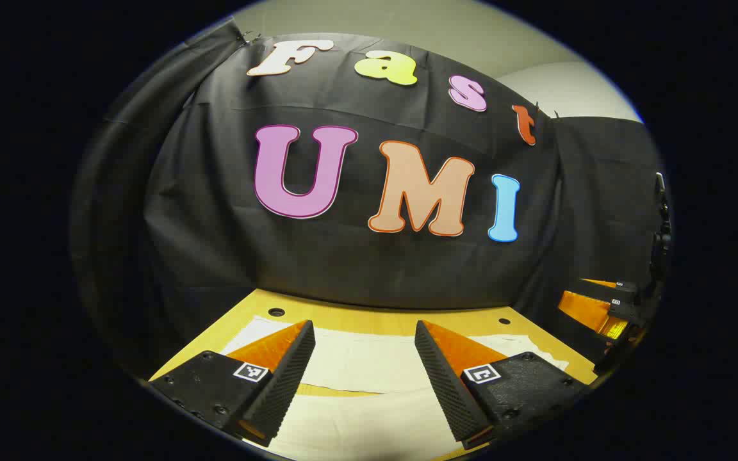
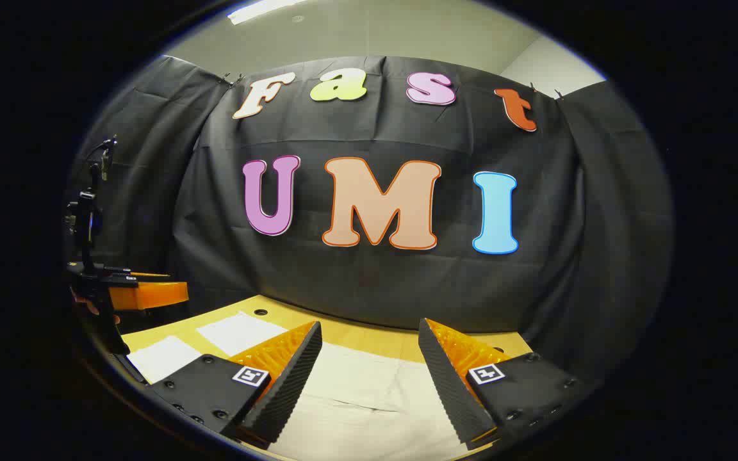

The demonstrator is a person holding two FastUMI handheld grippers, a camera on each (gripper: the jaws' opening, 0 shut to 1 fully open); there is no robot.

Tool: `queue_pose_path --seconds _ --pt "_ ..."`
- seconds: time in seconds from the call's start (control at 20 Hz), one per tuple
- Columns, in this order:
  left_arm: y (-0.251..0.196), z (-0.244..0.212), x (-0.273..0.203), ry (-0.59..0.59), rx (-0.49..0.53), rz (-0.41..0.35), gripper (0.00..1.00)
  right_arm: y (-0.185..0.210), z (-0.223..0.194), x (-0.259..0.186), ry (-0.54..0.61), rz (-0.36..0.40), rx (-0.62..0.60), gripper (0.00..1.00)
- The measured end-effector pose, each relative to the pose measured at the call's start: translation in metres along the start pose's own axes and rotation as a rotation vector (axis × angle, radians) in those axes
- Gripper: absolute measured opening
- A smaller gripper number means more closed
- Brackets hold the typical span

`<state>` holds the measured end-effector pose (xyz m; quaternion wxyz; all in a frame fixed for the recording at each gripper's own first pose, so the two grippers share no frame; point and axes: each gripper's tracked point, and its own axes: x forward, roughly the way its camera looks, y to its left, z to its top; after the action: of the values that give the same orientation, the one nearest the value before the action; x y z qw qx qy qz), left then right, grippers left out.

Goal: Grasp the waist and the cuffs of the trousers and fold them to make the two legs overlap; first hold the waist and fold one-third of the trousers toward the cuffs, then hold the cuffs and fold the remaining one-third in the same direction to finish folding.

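Observation:
Cream-white trousers (image 1: 369,365) lie flat on the wooden table (image 1: 369,318), with two legs side by side in the left gripper view. My left gripper (image 1: 364,333) hovers above them, open, with nothing between its fingers. In the right gripper view the trousers (image 2: 369,390) spread below my right gripper (image 2: 370,333), which is also open and holds nothing. The two leg ends (image 2: 202,346) reach toward the left there. The right gripper (image 1: 606,310) appears at the far right of the left gripper view, and the left gripper (image 2: 132,291) at the far left of the right gripper view.
The black cloth wall (image 1: 369,256) stands right behind the table's far edge. Small round holes (image 1: 276,312) mark the tabletop near the back. A dark stand (image 2: 87,218) rises at the left of the right gripper view.

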<state>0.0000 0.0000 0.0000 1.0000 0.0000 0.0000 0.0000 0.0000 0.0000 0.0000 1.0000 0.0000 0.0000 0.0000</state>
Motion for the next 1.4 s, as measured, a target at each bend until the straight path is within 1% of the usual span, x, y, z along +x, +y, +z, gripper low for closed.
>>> queue_pose_path --seconds 0.25,0.5,0.8,1.0,1.1,1.2,1.4 --pt "-0.002 -0.007 -0.002 0.016 0.007 -0.015 0.94 0.004 0.001 0.000 -0.001 -0.009 0.009 0.97" --pt "0.000 -0.015 -0.002 0.048 0.023 -0.026 0.94 0.006 -0.009 -0.002 0.022 -0.025 0.008 0.98" --pt "0.005 -0.017 -0.003 0.055 0.044 -0.033 0.94 0.016 -0.013 -0.003 0.034 -0.021 -0.011 0.97" --pt "0.016 -0.023 -0.001 0.067 0.067 -0.036 0.94 0.020 -0.016 -0.004 0.043 -0.019 -0.019 0.97" --pt "0.021 -0.034 -0.005 0.099 0.115 -0.064 0.94 0.021 -0.018 -0.007 0.051 -0.026 -0.021 0.97" --pt "0.030 -0.054 -0.012 0.163 0.184 -0.107 0.94 0.021 -0.022 -0.010 0.061 -0.033 -0.020 0.98" --pt "0.035 -0.099 -0.034 0.315 0.242 -0.246 0.94 0.024 -0.034 -0.019 0.087 -0.049 -0.021 0.97"
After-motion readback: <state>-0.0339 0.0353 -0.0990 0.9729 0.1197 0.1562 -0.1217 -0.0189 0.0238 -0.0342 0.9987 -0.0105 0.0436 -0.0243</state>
